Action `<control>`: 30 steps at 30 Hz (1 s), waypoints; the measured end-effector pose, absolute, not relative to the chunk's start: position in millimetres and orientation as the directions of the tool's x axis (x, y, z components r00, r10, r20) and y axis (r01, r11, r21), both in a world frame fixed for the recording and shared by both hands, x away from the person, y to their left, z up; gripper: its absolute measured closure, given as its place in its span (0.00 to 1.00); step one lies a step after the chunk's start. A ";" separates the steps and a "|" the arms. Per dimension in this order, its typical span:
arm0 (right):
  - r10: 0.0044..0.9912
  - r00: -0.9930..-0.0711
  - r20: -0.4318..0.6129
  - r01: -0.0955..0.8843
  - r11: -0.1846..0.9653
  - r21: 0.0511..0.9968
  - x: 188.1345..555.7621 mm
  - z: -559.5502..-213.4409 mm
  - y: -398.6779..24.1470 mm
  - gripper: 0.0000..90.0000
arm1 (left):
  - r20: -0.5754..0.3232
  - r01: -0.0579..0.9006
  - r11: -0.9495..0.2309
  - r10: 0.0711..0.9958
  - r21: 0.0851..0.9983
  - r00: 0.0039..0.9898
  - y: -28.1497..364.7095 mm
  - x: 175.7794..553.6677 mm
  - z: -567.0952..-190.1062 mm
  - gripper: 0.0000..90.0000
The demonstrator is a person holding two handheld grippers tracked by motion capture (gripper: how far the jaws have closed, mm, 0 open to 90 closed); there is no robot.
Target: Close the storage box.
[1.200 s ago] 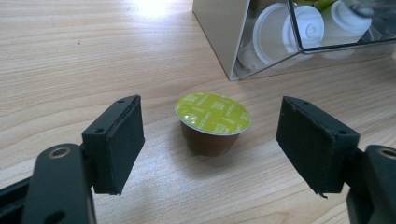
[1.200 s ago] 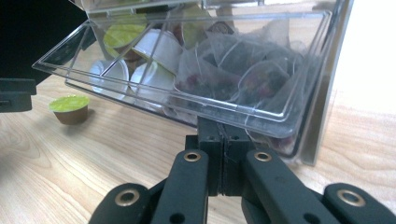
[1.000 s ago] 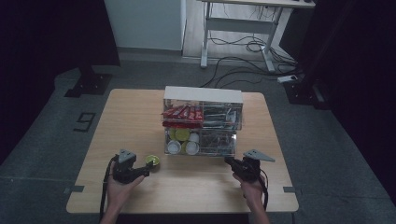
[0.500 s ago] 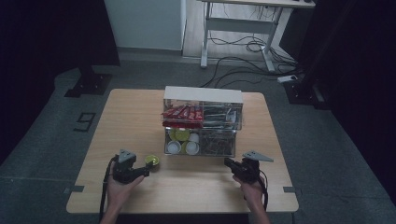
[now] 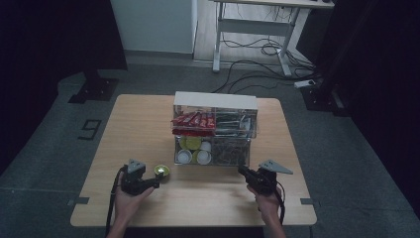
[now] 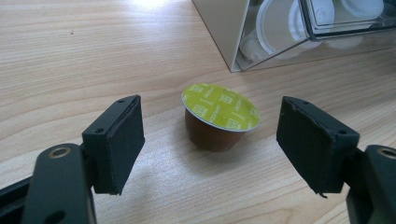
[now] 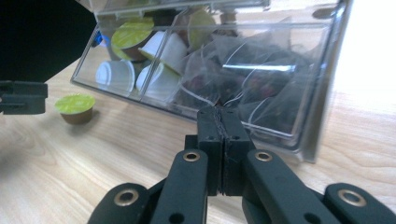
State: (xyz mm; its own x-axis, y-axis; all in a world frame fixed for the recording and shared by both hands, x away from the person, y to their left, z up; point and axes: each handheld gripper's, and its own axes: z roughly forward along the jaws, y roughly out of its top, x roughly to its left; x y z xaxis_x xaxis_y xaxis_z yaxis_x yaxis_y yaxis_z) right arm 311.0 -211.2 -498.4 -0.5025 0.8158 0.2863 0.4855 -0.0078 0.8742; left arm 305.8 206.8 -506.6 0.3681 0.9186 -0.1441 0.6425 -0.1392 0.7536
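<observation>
1. A dim room with a grey floor surrounds your pale wooden worktop; a clear two-tier organiser stands at its middle, nearer the far edge.
2. The coffee capsule, green-lidded and brown-bodied, stands upright on bare wood just off the organiser's near left corner, towards the worktop's near edge.
3. Your left claw is spread wide and holds nothing; the capsule sits between the pads, slightly ahead of them, touching neither.
4. To grasp well, I judge you should ease forward until the pads flank the brown body below the lid rim, then close evenly so it doesn't tip.
5. Your right claw is pressed shut and empty, just before the organiser's lower drawer.
</observation>
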 end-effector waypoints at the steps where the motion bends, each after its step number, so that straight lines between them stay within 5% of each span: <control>1: 0.817 -0.502 0.284 0.481 -0.009 0.877 310.8 -498.3 -212.3 0.98 | -0.145 0.642 -0.138 0.918 0.755 0.368 207.2 305.8 -506.3 0.26; 23: 0.865 -0.447 0.230 0.430 -0.018 0.903 287.9 -512.4 -253.8 0.96 | -0.144 0.638 -0.151 0.911 0.755 0.386 207.5 303.4 -504.9 0.26; 30: 0.872 -0.440 0.215 0.451 0.007 0.893 281.5 -523.2 -265.9 0.79 | -0.145 0.643 -0.156 0.910 0.750 0.389 206.9 303.8 -505.9 0.26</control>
State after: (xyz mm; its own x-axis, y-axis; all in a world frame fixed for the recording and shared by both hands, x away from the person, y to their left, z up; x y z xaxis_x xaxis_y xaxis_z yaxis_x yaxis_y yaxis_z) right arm 281.5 -265.9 -523.2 -0.4399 0.8718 0.2153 0.4506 0.0069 0.8927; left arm 303.8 206.9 -505.9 0.3895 0.9095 -0.1451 0.6429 -0.1557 0.7499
